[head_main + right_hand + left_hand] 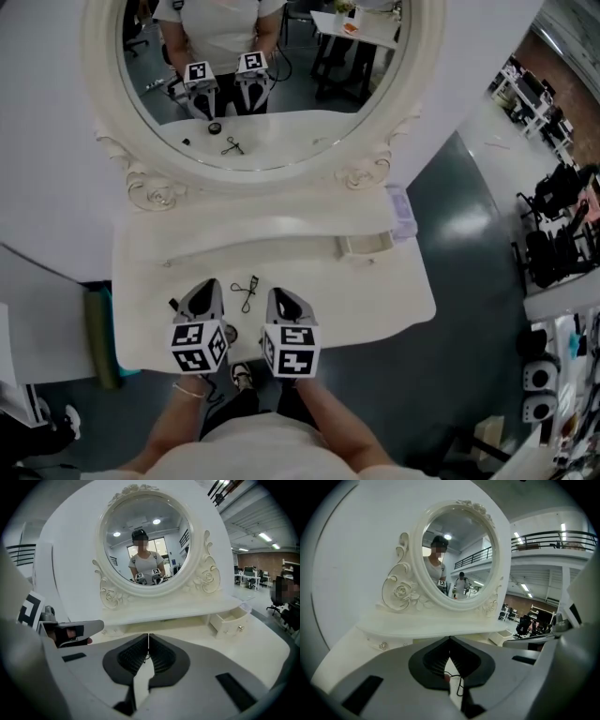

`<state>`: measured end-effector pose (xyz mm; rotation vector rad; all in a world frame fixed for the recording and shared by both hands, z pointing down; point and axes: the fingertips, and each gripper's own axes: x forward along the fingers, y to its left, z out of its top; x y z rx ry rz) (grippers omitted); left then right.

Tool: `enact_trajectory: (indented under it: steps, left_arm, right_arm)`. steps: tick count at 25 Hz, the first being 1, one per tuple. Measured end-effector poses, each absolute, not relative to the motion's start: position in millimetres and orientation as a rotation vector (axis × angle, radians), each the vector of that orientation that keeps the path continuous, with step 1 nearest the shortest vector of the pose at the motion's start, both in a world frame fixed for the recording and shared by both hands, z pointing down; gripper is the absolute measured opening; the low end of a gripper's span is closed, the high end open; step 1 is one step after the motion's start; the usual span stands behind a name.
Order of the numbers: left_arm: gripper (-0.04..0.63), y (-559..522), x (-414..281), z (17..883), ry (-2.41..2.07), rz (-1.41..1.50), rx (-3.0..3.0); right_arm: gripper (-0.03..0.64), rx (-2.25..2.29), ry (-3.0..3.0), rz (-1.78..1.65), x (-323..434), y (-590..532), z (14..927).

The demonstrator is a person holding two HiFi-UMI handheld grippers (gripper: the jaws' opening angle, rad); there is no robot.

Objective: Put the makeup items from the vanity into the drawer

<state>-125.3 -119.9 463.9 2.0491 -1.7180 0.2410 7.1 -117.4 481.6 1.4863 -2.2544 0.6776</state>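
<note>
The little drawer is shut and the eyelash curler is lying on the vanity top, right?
Not quite. The drawer is pulled open, not shut; the right gripper view shows it sticking out with its inside showing. The eyelash curler does lie on the vanity top.

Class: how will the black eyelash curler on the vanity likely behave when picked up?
The eyelash curler is a thin frame with loop handles, so probably light and stiff. Lying flat on the smooth vanity top, it may slide rather than roll when nudged.
</note>
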Motion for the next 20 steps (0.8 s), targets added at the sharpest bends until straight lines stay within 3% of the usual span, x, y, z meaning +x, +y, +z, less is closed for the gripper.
enact_trajectory:
  steps: [13, 16, 20]
  left_arm:
    - [0.003, -115, -155, 512, -1.72, 0.279, 1.929]
    - [0.003, -113, -161, 521, -1.721, 0.276, 1.903]
    - [0.003, -107, -170, 529, -1.721, 0.263, 1.867]
  right_arm:
    - [0.025, 1.322, -2.204, 0.752, -26, -120, 536]
    - [0.073, 1.26, -2.185, 0.775, -38, -116, 553]
    - [0.086, 1.211, -2.142, 0.782, -47, -111, 575]
